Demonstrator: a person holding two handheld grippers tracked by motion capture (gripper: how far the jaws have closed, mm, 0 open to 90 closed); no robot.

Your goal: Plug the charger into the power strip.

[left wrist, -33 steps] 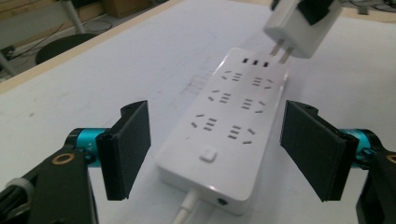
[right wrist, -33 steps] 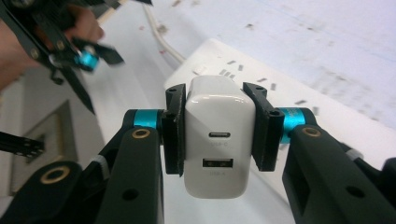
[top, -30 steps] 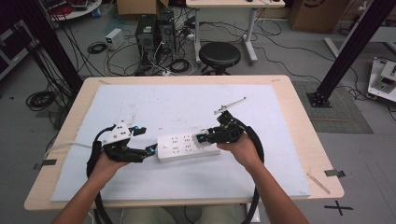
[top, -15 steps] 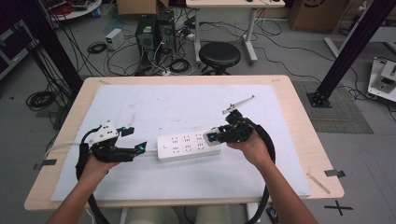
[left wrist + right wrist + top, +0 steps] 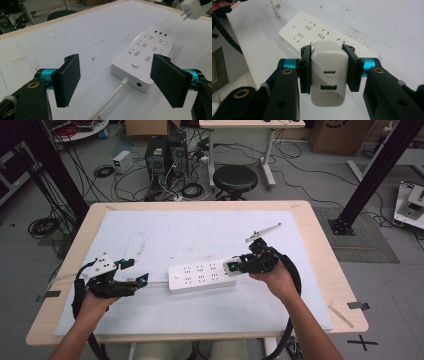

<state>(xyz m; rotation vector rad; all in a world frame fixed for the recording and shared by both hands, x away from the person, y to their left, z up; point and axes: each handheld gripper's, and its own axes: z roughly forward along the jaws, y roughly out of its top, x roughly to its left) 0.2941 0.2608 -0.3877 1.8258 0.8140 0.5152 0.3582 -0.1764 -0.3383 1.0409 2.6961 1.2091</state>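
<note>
We have the white charger (image 5: 329,75) pinched in our right gripper (image 5: 234,266) just over the near end of the power strip (image 5: 202,276) on the table, left gripper (image 5: 134,272) spread empty beside it, so next we line the prongs up with a socket
</note>
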